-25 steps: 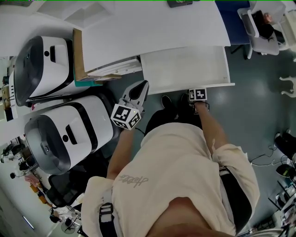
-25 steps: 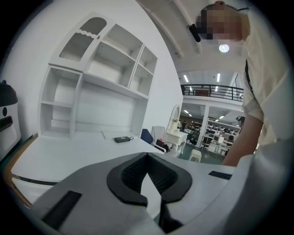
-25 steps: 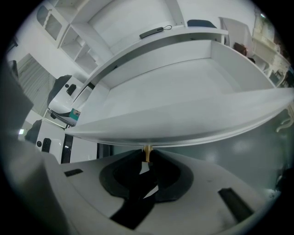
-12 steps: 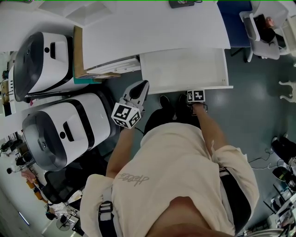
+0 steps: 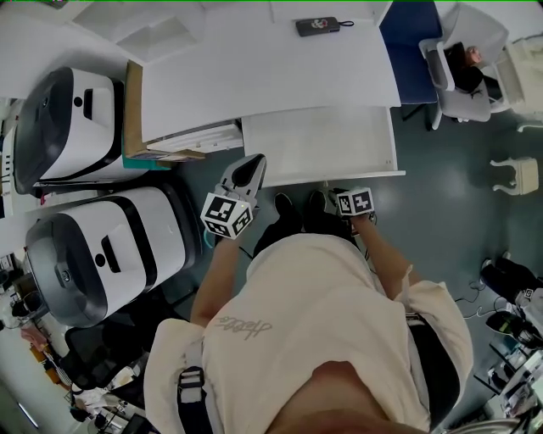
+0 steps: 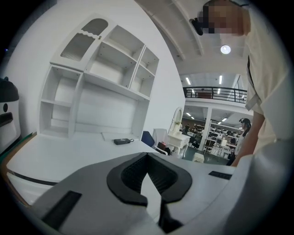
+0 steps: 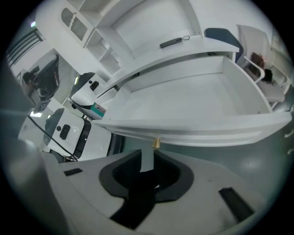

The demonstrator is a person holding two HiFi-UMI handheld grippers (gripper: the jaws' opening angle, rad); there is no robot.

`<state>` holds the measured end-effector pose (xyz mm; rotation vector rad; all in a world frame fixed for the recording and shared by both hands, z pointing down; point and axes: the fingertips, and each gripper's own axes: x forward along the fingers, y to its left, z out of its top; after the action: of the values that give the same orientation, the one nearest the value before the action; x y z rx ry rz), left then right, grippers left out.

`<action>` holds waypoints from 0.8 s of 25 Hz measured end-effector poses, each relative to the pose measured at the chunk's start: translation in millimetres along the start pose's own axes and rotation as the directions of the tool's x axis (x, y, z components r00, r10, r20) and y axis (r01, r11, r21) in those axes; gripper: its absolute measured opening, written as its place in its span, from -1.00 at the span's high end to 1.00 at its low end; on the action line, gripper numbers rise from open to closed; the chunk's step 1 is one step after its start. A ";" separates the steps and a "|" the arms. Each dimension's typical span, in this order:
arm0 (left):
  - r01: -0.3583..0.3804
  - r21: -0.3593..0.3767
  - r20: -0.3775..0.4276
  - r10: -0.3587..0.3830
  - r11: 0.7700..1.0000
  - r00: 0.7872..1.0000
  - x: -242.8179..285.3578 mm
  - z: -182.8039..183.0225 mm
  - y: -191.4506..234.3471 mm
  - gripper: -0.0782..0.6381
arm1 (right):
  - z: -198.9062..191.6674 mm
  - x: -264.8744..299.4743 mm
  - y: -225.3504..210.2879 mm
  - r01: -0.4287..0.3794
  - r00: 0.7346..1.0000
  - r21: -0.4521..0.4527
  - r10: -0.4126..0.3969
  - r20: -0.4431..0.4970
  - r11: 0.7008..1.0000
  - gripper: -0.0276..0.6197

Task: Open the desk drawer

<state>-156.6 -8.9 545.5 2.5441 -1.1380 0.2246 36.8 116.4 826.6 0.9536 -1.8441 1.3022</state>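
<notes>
White desk (image 5: pixel 254 68) seen from the head view, with the drawer (image 5: pixel 314 144) standing pulled out from under the front edge at the desk's right-hand part, its white floor showing. Drawer long axis: left to right across that view, parallel to the desk edge. Its front panel faces the person, toward the bottom of the view. In the right gripper view a small brass knob (image 7: pixel 156 142) hangs on the underside of the front lip, pointing toward the camera. Right gripper (image 7: pixel 148 155): below and just in front of the drawer front, angled steeply down. Its jaws stand a narrow gap apart and have just been opening. The knob sits just past the tips, free of the pads, and nothing is clamped between them. Its marker cube (image 5: pixel 355 202) lies close under the drawer's front edge in the head view. Left gripper (image 6: pixel 147 155): held off to the left of the drawer, near its left corner, pointing nearly level over the desk, tips closed together on nothing. A small black device (image 5: pixel 318 26) lies at the back of the desk, well apart from the drawer.
</notes>
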 end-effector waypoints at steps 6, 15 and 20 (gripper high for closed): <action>-0.002 0.030 0.015 0.002 1.000 1.000 -0.6 2.5 -5.6 0.78 | 13.7 -38.4 12.0 -0.009 0.997 -0.045 0.013 0.075 0.999 0.87; -0.044 0.070 0.043 0.041 0.997 0.998 -14.5 12.1 5.3 0.78 | 71.7 -102.4 72.1 -0.063 0.969 -0.238 0.116 0.218 0.969 0.93; -0.062 0.056 0.038 0.060 0.996 0.997 -15.7 19.0 11.0 0.78 | 119.9 -138.0 122.7 -0.101 0.930 -0.351 0.214 0.300 0.931 0.93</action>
<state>-175.2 -12.0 526.2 2.5750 -1.2418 0.2301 -12.6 55.1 621.0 0.8938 -2.3562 0.9125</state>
